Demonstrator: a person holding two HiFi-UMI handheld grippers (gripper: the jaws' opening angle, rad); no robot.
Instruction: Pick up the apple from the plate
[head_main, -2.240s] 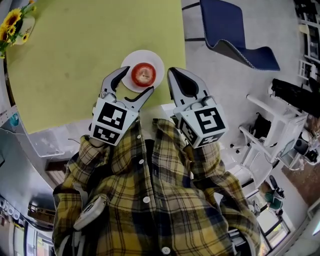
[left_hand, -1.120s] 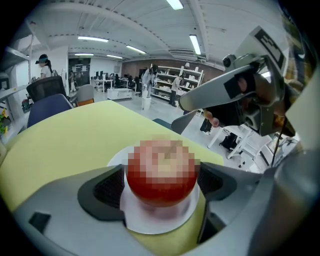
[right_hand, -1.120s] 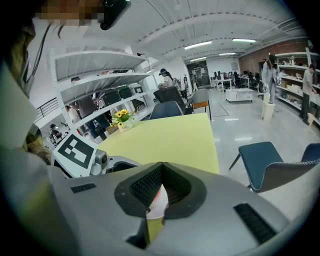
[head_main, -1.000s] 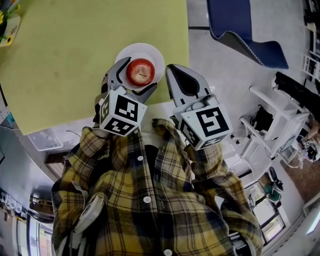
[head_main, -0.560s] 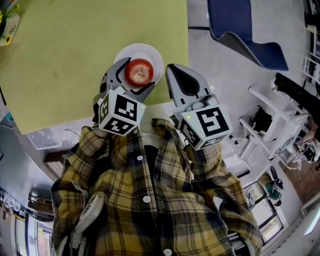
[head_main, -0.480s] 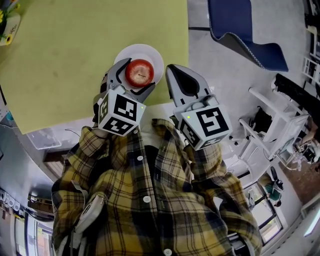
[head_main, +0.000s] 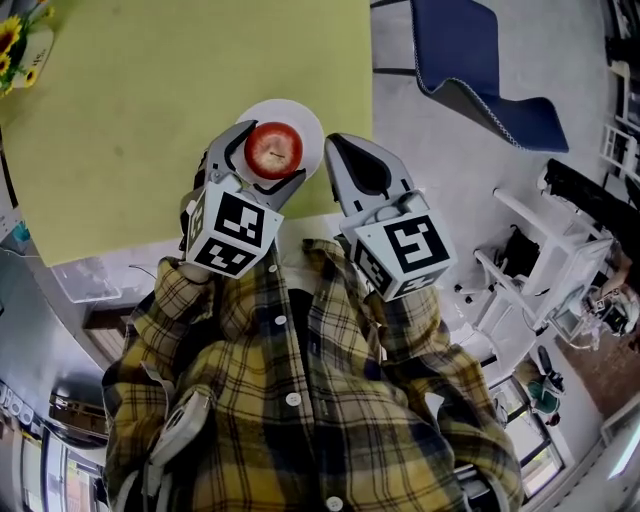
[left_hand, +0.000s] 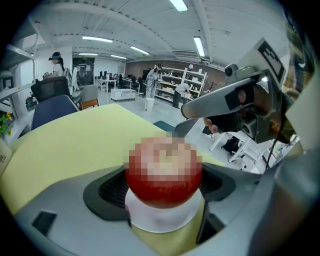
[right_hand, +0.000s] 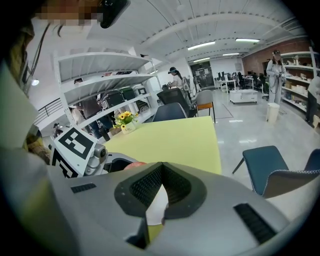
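A red apple (head_main: 273, 150) sits between the jaws of my left gripper (head_main: 272, 157), which is shut on it. It is over the near part of a small white plate (head_main: 303, 116) on the yellow-green table (head_main: 140, 100). In the left gripper view the apple (left_hand: 164, 172) fills the gap between the pads, with the plate (left_hand: 161, 220) showing under it. I cannot tell whether the apple touches the plate. My right gripper (head_main: 337, 148) is just right of the plate, shut with nothing in it. Its tips meet in the right gripper view (right_hand: 161, 176), where a sliver of apple (right_hand: 134, 164) shows.
The plate lies near the table's near right corner, and grey floor begins just right of it. A blue chair (head_main: 470, 70) stands on the floor at the upper right. Sunflowers in a vase (head_main: 25, 50) are at the table's far left. White frames (head_main: 540, 260) crowd the right.
The left gripper moved forward from beside the plate and shut on the apple. The apple now sits slightly nearer and left over the plate. The right gripper has barely moved.
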